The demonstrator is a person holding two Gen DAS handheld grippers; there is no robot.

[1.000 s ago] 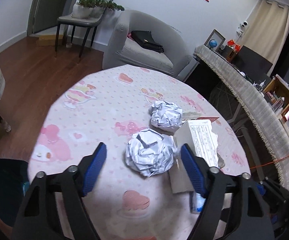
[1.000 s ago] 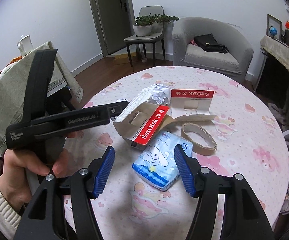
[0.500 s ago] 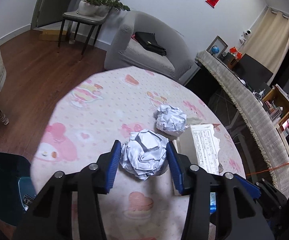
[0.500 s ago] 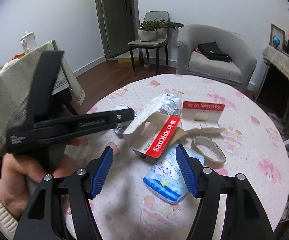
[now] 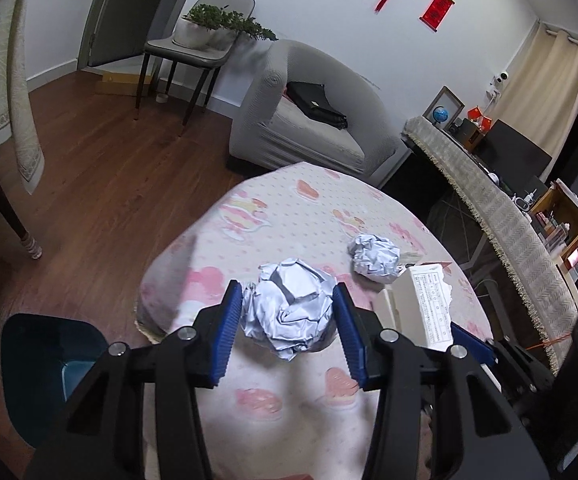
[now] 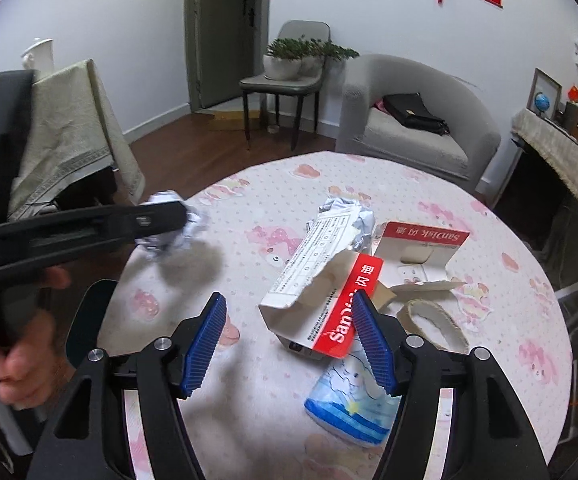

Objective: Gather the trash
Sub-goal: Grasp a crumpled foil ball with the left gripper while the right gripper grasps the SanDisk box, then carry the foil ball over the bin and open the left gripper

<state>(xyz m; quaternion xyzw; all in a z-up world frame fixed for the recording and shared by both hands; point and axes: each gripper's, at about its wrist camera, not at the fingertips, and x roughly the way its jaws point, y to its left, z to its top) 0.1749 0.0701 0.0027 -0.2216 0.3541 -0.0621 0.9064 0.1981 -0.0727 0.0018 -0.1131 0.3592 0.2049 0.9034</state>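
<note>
Crumpled paper ball (image 5: 289, 312) now clamped between the blue pads of the left gripper (image 5: 287, 322), lifted clear of the round table (image 5: 313, 208) and casting a shadow on the cloth in the right wrist view; a second earlier lying on the cloth between wide jaws, which have just been closing onto it. Ball carried toward the near-left table edge, where the dark blue bin (image 5: 45, 368) stands on the floor just beside the table. Judged as first item secured, drop into the bin the likely next step. Second paper ball (image 5: 373, 258) left on the table, farther right, touching the torn white carton (image 6: 313, 276). Right gripper (image 6: 289, 346) wide apart, holding nothing, hovering over the carton and the blue tissue pack (image 6: 353, 404). Red-topped card sleeve (image 6: 421, 252) and cardboard ring (image 6: 433, 324) lying farther right, untouched. Most of the trash yet to be collected.
</note>
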